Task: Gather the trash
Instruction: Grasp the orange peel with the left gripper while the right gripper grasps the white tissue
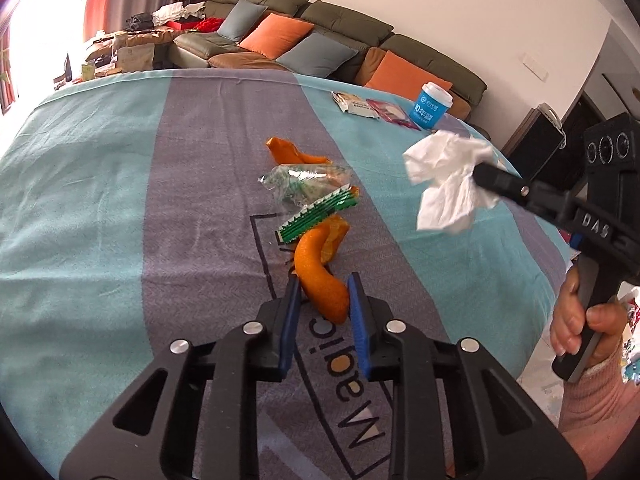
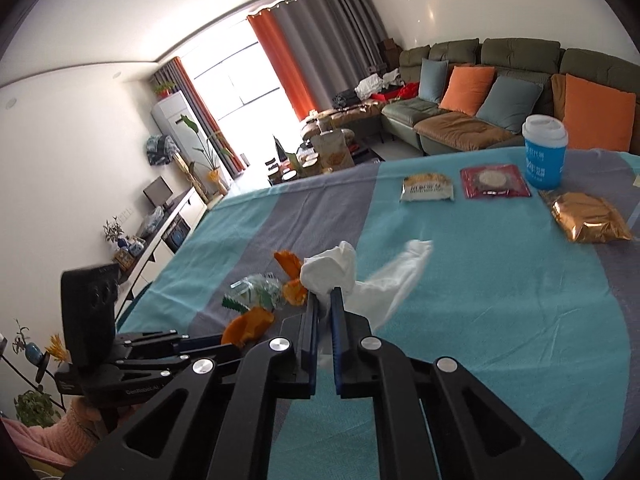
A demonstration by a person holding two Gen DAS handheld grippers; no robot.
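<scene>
Right gripper point(image 2: 325, 300) is clamped tight on a crumpled white tissue point(image 2: 332, 268), the paper bunched just above the fingertips and a loose tail trailing off to the right of them, clear of the striped teal-and-grey cloth point(image 2: 480, 320). From the left wrist view that same tissue point(image 1: 448, 184) hangs in the air off the tip of the right gripper point(image 1: 480, 174), with a hand point(image 1: 580, 328) wrapped round its handle.

Left gripper point(image 1: 322, 284) sits low over the cloth point(image 1: 100, 220), fingers narrowed, and a curved orange peel point(image 1: 320, 280) lies right between the blue pads point(image 1: 356, 300). The right pad looks to be against the peel; whether the left pad is pressing it too is hard to say from this angle.

Just beyond the fingertips: a green serrated wrapper point(image 1: 316, 216) touching the far end of the peel, then a crinkled clear wrapper point(image 1: 304, 180), then a second piece of orange peel point(image 1: 292, 152).

Well beyond the right fingers, a blue cup point(image 2: 544, 152) with a white lid, a red packet point(image 2: 494, 182) and a white snack packet point(image 2: 428, 188) beside it, and a gold foil bag point(image 2: 586, 216) to the right.
</scene>
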